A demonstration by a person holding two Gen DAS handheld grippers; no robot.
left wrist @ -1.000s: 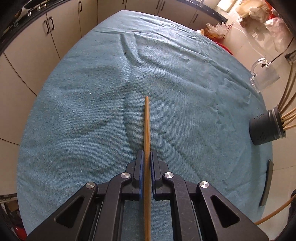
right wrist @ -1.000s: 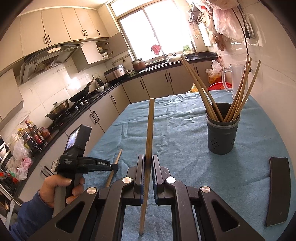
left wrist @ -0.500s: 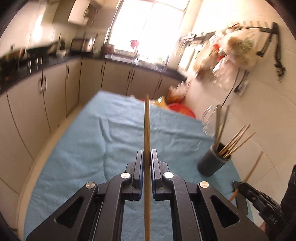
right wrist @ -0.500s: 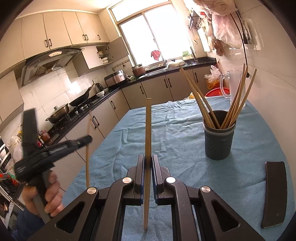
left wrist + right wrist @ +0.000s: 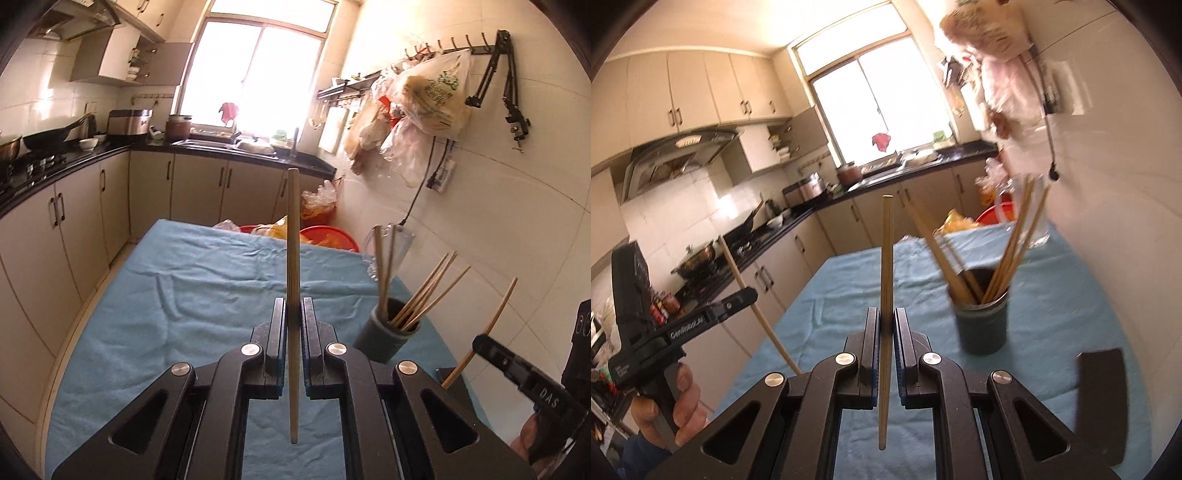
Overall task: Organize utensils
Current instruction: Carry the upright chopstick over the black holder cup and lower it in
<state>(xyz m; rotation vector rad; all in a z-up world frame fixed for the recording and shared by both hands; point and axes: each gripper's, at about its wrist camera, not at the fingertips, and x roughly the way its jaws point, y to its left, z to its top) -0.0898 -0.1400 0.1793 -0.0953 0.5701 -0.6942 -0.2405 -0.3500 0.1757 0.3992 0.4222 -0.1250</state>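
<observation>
My left gripper (image 5: pixel 293 314) is shut on a wooden chopstick (image 5: pixel 293 258) and holds it upright above the blue cloth. My right gripper (image 5: pixel 885 325) is shut on another wooden chopstick (image 5: pixel 886 258), also upright. A dark grey holder (image 5: pixel 983 321) with several chopsticks stands on the cloth ahead and right of the right gripper; it also shows in the left wrist view (image 5: pixel 384 332). The left gripper also shows in the right wrist view (image 5: pixel 750 295) at the left, and the right gripper in the left wrist view (image 5: pixel 480 341) at the right.
A blue cloth (image 5: pixel 184 295) covers the table. A flat dark slab (image 5: pixel 1102 402) lies on the cloth at the right. A clear glass jug (image 5: pixel 1036 221) stands behind the holder near the wall. Kitchen cabinets (image 5: pixel 48 236) run along the left.
My left gripper has lifted its chopstick off the cloth and tilted it upright. My right gripper has moved closer to the holder with its chopstick.
</observation>
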